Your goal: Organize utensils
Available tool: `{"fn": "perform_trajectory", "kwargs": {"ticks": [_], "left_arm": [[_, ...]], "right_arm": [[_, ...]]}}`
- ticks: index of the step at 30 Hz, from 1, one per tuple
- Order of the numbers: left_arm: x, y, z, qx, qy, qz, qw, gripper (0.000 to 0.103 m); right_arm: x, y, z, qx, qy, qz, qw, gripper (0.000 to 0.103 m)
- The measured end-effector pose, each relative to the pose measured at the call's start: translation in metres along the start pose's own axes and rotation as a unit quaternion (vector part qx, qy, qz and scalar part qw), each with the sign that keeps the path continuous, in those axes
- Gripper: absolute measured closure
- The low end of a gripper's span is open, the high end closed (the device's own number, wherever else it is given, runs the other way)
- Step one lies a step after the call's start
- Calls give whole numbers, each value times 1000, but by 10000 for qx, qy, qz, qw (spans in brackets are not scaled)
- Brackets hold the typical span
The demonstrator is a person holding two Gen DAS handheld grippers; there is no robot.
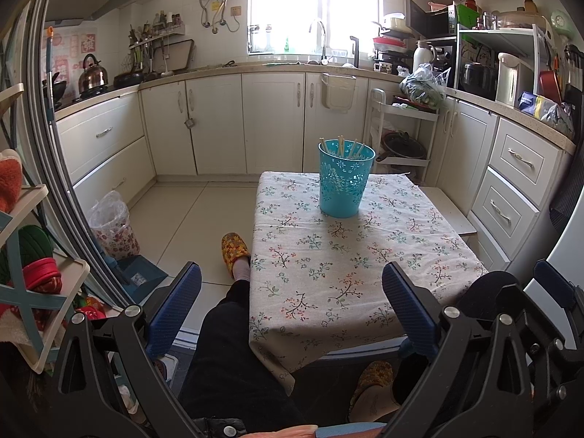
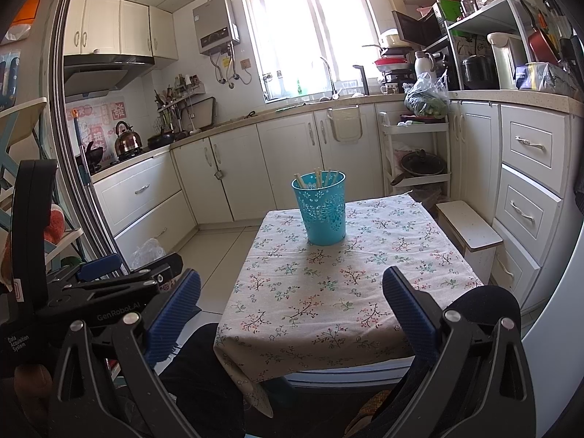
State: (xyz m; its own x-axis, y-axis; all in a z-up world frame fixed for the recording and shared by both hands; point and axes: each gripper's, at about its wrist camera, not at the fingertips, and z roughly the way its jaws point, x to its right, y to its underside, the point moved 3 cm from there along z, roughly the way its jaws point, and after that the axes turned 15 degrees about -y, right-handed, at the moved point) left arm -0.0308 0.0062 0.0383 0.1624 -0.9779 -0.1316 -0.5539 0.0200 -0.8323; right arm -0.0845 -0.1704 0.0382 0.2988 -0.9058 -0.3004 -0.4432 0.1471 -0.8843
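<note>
A turquoise perforated holder (image 1: 345, 179) stands upright at the far end of a small table with a floral cloth (image 1: 328, 273). Several pale chopsticks (image 1: 341, 147) stand inside it. It also shows in the right wrist view (image 2: 323, 210), with the chopsticks (image 2: 319, 177) poking above its rim. My left gripper (image 1: 292, 292) is open and empty, held back over the table's near edge. My right gripper (image 2: 292, 294) is open and empty, also at the near edge. No loose utensils lie on the floral cloth (image 2: 328, 292).
The person's legs and yellow slippers (image 1: 235, 255) are at the table's left and under it. A white stool (image 2: 469, 228) stands right of the table. A bagged bin (image 1: 113, 224) and shelf rack (image 1: 33, 255) are left. The left gripper's body (image 2: 91, 284) shows at left.
</note>
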Motion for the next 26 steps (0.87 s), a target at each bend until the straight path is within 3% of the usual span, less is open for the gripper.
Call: {"fn": "perform_trajectory", "kwargs": {"ticks": [6,15,20,26], "left_arm": [[5,6,2,-112,242,-51,9996,8],[7,8,7,21,-163,80,9998,8],[7,5,39,-404,15,50,9992,8],[11,10,106,-987,34,27,9951,8]], "right_arm": [[2,0,1,-21,-16,-6,10000,7],[4,-1,0,20,-16,-32,10000,8],[24,-9,6,124,207,62,9997,8],[73,-16,60,-408,706,268,9963,8]]}}
